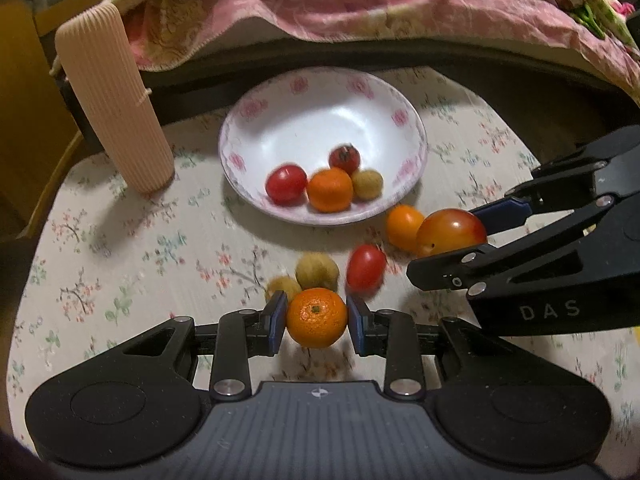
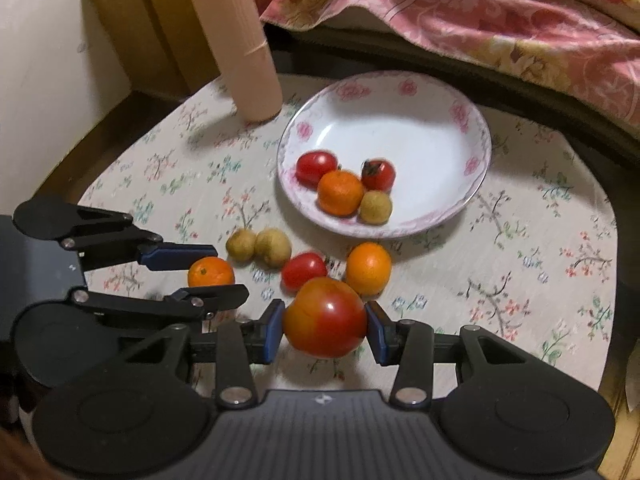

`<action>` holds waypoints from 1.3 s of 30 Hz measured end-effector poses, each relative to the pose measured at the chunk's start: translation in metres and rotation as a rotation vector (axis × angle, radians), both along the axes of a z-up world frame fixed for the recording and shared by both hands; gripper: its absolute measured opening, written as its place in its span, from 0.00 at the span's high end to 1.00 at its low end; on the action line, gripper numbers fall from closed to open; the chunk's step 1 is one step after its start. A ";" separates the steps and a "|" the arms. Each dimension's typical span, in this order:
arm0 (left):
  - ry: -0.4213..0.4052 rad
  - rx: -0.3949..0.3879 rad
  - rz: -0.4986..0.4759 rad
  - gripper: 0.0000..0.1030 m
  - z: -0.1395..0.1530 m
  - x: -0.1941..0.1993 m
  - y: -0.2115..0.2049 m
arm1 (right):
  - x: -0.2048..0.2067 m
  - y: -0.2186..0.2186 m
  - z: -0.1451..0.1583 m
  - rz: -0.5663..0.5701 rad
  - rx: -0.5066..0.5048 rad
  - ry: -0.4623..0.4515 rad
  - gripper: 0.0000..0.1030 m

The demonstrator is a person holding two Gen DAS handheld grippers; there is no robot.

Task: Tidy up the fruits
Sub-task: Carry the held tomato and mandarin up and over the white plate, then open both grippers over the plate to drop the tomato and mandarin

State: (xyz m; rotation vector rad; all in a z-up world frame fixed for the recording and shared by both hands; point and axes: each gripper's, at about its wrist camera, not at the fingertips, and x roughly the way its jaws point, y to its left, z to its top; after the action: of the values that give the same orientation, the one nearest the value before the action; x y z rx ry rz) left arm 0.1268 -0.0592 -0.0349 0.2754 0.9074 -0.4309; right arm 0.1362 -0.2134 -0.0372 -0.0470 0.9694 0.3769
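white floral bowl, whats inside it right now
Inside the bowl: two red tomatoes, a mandarin and a small tan fruit, bunched together. The bowl floor beneath the cluster is covered.

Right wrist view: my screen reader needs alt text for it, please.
The right gripper clamps a large red-orange tomato above a floral tablecloth. Beyond, a plate holds four fruits; the left gripper holds a mandarin.
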 end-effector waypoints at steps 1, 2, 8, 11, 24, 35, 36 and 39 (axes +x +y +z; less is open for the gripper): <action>-0.006 -0.001 0.005 0.63 0.002 0.003 0.000 | 0.003 0.000 0.002 -0.008 0.002 -0.006 0.45; -0.015 -0.001 0.011 0.63 0.004 0.006 -0.001 | 0.006 -0.001 0.004 -0.016 0.003 -0.013 0.45; -0.062 -0.014 0.037 0.63 0.013 0.026 -0.007 | 0.024 -0.008 0.014 -0.077 0.026 -0.051 0.45; -0.068 -0.025 0.058 0.63 0.014 0.038 -0.007 | 0.034 -0.010 0.016 -0.106 0.035 -0.067 0.45; -0.099 -0.050 0.101 0.63 0.009 0.085 -0.012 | 0.082 -0.022 0.009 -0.182 0.110 -0.098 0.45; -0.087 -0.065 0.114 0.62 -0.002 0.099 -0.015 | 0.099 -0.029 -0.006 -0.226 0.145 -0.077 0.45; -0.084 -0.069 0.116 0.62 -0.002 0.100 -0.015 | 0.099 -0.029 -0.007 -0.230 0.151 -0.072 0.45; -0.079 -0.075 0.123 0.61 -0.002 0.100 -0.013 | 0.101 -0.030 -0.008 -0.236 0.168 -0.061 0.45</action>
State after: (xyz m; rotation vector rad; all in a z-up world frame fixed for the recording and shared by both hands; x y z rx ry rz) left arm 0.2271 -0.0727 -0.0369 0.1655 0.8245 -0.3373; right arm 0.2368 -0.2433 -0.0447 0.2063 0.8691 0.2366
